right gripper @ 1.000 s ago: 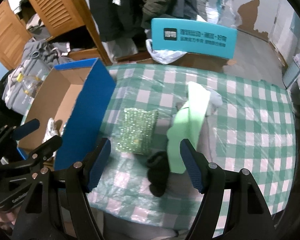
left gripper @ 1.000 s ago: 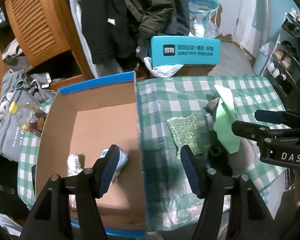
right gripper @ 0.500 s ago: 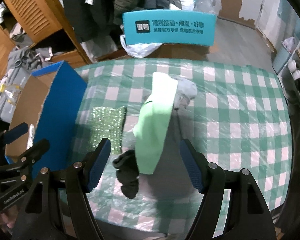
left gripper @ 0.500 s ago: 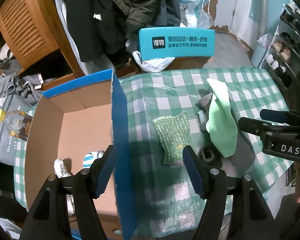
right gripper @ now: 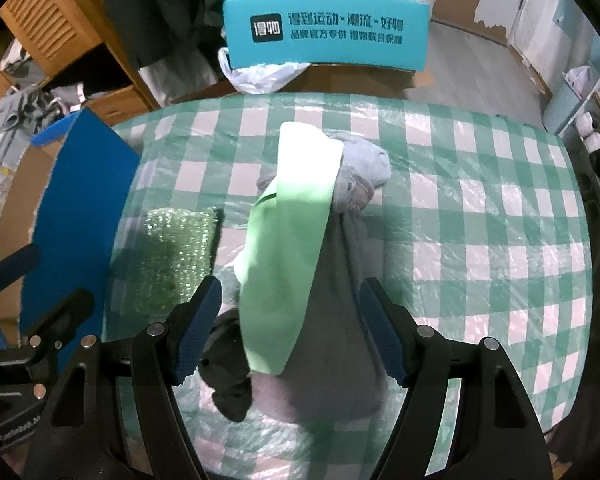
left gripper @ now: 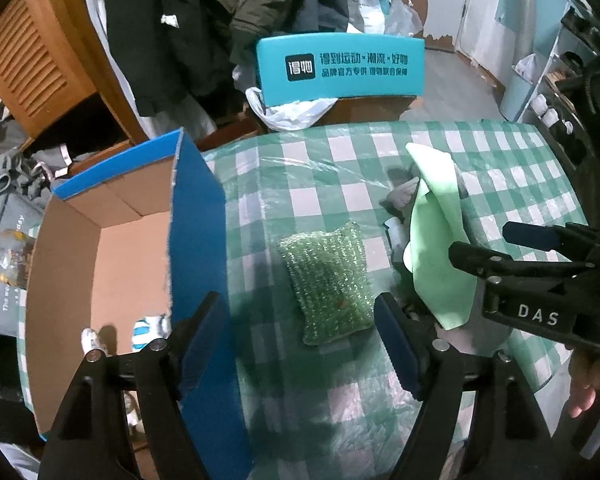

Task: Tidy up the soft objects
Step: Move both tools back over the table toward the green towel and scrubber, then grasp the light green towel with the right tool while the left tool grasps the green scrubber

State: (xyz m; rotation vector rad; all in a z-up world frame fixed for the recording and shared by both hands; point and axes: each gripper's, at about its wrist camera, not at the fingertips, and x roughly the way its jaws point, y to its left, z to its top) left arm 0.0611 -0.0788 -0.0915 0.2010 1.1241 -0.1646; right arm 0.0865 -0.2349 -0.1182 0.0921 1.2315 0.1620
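Left wrist view: the left claw (left gripper: 300,336) points down at the counter (left gripper: 380,168), its blue-padded jaws opening with nothing pressed between them. Through the gap lies a flat, nubbly green scrubbing pad (left gripper: 326,280) on the green-and-white checked cover, which is wrapped in shiny clear plastic. Left of it stands a cardboard box (left gripper: 100,248) with a blue outer wall; small white and blue-striped cloth items (left gripper: 148,328) at its bottom are partly hidden behind the claw. To the right, a smooth pale green cloth (left gripper: 440,248) drapes over a grey heap, partly covered by the right claw (left gripper: 500,248) entering from the edge. A fingertip (left gripper: 580,392) shows at the lower right, cut off.

Right wrist view: the right claw (right gripper: 292,332) hangs wide open above the pile, gripping nothing. The pale green cloth (right gripper: 288,248) lies lengthwise over a soft grey garment (right gripper: 340,320), whose bunched end (right gripper: 364,168) pokes out at the top. A dark crumpled item (right gripper: 228,376), possibly a sock, sits by the left pad, hard to make out. The scrubbing pad (right gripper: 176,256) lies just beside, between pile and box (right gripper: 80,200). A teal lettered carton (right gripper: 326,36) stands beyond the counter (right gripper: 480,200).
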